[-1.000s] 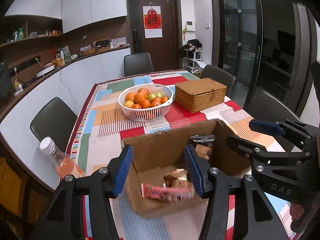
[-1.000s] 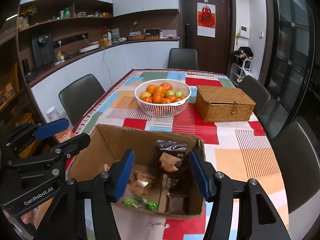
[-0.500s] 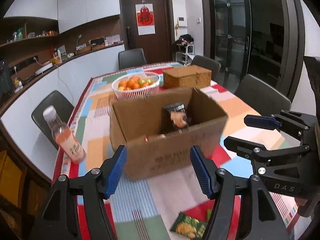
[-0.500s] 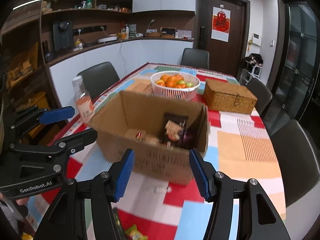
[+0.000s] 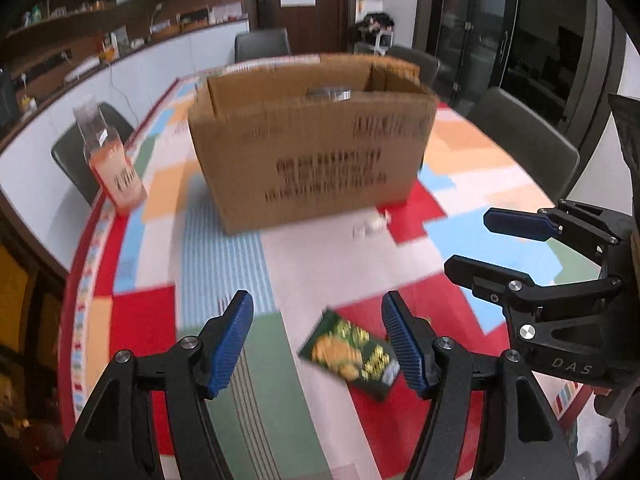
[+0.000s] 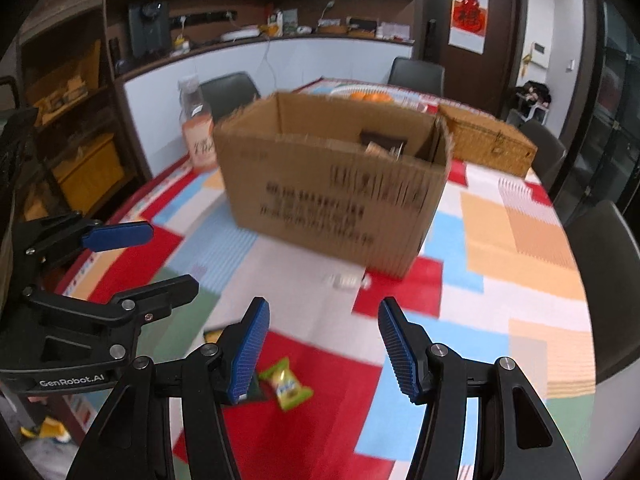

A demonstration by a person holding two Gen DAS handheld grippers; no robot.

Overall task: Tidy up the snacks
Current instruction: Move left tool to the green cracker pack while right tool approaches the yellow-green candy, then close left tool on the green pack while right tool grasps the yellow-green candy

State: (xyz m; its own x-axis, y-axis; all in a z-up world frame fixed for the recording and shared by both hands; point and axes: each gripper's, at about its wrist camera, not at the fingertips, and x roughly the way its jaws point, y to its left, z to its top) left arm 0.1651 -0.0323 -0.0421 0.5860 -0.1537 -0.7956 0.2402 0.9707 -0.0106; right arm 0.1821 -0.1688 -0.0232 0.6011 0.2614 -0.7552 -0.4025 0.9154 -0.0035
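Snack packet, green foil, lies near the wide-spread left gripper; brown cardboard box stands far; right gripper gapes empty.

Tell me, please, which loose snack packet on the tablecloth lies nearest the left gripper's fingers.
The dark green snack packet, lying flat just ahead of the open left gripper. The small yellow-green packet lies nearer the right gripper.

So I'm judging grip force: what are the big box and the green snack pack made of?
Box: apparently matte brown corrugated cardboard, fluting visible along its cut rim. Green snack pack: probably glossy printed plastic film, though blur leaves that open.
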